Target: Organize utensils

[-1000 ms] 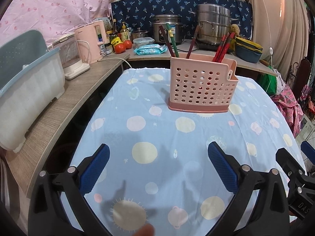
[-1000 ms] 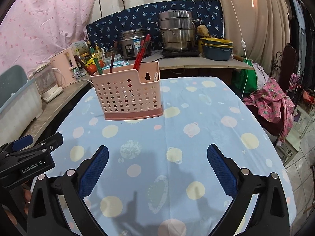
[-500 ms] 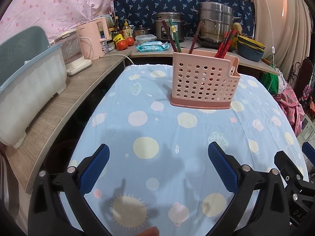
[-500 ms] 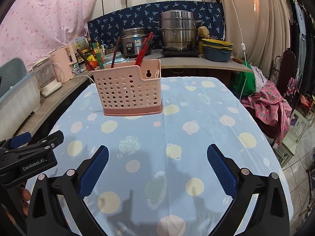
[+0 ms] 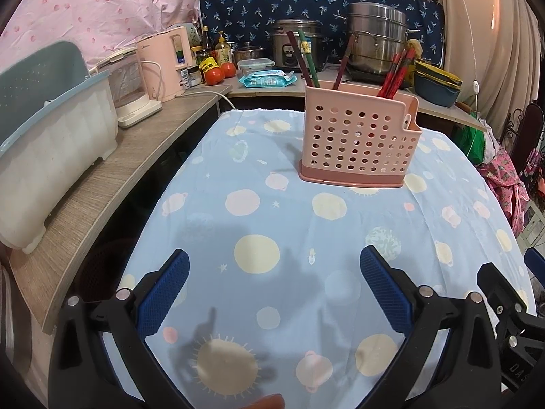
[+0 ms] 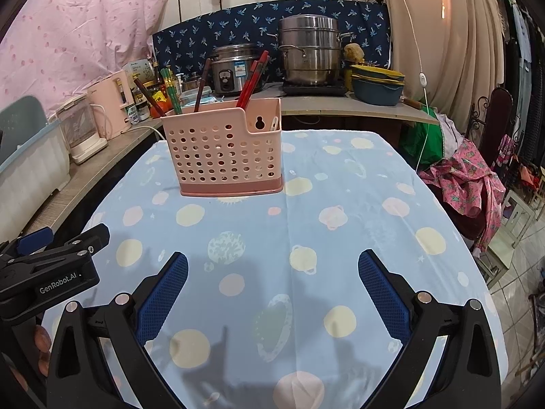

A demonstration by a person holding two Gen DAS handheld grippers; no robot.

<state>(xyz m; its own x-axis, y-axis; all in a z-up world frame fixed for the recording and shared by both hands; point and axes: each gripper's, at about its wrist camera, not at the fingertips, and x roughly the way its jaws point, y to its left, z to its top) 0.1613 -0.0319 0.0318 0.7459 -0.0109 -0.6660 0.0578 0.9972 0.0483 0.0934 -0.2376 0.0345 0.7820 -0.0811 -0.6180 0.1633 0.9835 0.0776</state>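
A pink perforated utensil holder [image 5: 358, 141] stands upright on the far part of the table with the blue planet-print cloth [image 5: 272, 225]; it also shows in the right wrist view [image 6: 224, 151]. Red, brown and green chopsticks [image 5: 395, 75] stick up out of it, as the right wrist view [image 6: 252, 80] shows too. A white utensil tip [image 6: 274, 123] shows in its side pocket. My left gripper [image 5: 272, 286] is open and empty, low over the near part of the cloth. My right gripper [image 6: 272, 286] is open and empty beside it.
A wooden counter [image 5: 112, 184] runs along the left with a white-and-teal bin [image 5: 44, 143], a steamer and a pink kettle [image 5: 163, 64]. The back counter holds a rice cooker [image 6: 235, 68], a steel pot [image 6: 310, 51], bowls [image 6: 376, 83] and tomatoes. Clothes [image 6: 466, 187] lie right of the table.
Both grippers have drawn back and risen slightly from the holder, so it looks a little smaller and more centred. Both stay open and empty.
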